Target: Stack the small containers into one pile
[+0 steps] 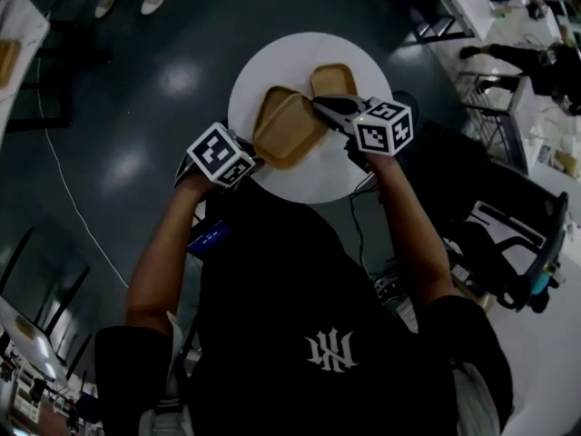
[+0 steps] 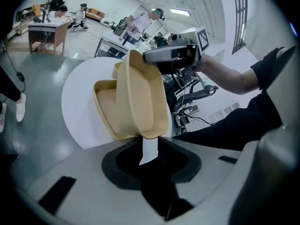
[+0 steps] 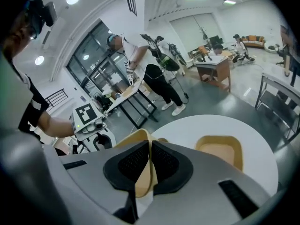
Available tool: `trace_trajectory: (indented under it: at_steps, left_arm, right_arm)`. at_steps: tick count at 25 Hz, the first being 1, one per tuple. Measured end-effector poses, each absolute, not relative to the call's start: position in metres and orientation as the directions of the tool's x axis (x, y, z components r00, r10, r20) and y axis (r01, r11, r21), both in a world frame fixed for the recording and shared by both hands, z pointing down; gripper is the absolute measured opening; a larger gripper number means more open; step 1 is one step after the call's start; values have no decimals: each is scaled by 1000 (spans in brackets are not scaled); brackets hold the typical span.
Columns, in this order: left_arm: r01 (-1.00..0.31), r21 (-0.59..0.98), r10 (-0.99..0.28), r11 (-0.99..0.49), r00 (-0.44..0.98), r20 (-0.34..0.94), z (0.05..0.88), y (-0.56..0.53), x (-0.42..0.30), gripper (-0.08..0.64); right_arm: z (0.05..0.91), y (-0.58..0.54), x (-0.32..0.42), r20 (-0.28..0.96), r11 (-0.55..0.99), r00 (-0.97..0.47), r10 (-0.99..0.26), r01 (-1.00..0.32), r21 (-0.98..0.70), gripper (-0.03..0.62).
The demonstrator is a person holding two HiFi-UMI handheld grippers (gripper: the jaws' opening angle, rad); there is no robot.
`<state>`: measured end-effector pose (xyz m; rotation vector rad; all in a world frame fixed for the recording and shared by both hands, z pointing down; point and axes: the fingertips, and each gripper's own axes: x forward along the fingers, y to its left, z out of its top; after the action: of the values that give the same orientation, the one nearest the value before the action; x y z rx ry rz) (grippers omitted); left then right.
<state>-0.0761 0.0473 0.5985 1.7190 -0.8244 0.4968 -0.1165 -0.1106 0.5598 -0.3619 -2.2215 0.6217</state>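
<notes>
Right gripper [image 3: 150,167] is pinched on the rim of a shallow tan plastic container with rounded corners [image 1: 292,127]. The thin wall is caught between its black ribbed pads [image 3: 133,162]. From the left gripper view this held container [image 2: 143,97] stands tipped up on its edge. It leans over a second tan container [image 2: 105,102] of the same shape, which lies flat on the round white table [image 1: 300,175]. In the head view the pair sits just off the table's middle, toward 8 o'clock. The right gripper reaches in from about 3 o'clock.

A third tan container [image 1: 333,80] rests alone and flat near the 1 o'clock edge of the table, apart from the other two. It also shows in the right gripper view [image 3: 220,151].

At the table's 8 o'clock edge, the left gripper [image 2: 149,146] has its jaws spread wide. The lower edge of the held container sits at their mouth, and the pads are not closed on it.

Each gripper carries a marker cube [image 1: 221,154] printed with black-and-white square patterns. The only other printing is a white emblem [image 1: 329,351] on the back of the person's black shirt. Its interlocked strokes cannot be read as letters.
</notes>
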Motion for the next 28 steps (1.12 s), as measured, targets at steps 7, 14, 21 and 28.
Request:
trace_trajectory:
  at_steps: [7, 14, 21, 28]
  left_arm:
    - [-666, 707, -234, -239, 746, 623, 609, 48, -64, 72]
    - [-657, 713, -240, -243, 753, 613, 619, 49, -70, 72]
    - [-648, 723, -258, -241, 760, 596, 620, 47, -72, 72]
    - [-651, 721, -258, -237, 757, 600, 622, 45, -76, 72]
  right_arm:
    - [579, -106, -141, 642, 824, -551, 533, 163, -543, 46]
    - [594, -100, -159, 643, 807, -500, 580, 242, -539, 46]
    - [602, -98, -170, 647, 806, -483, 590, 300, -511, 46]
    - [609, -100, -175, 647, 818, -501, 575, 318, -480, 46]
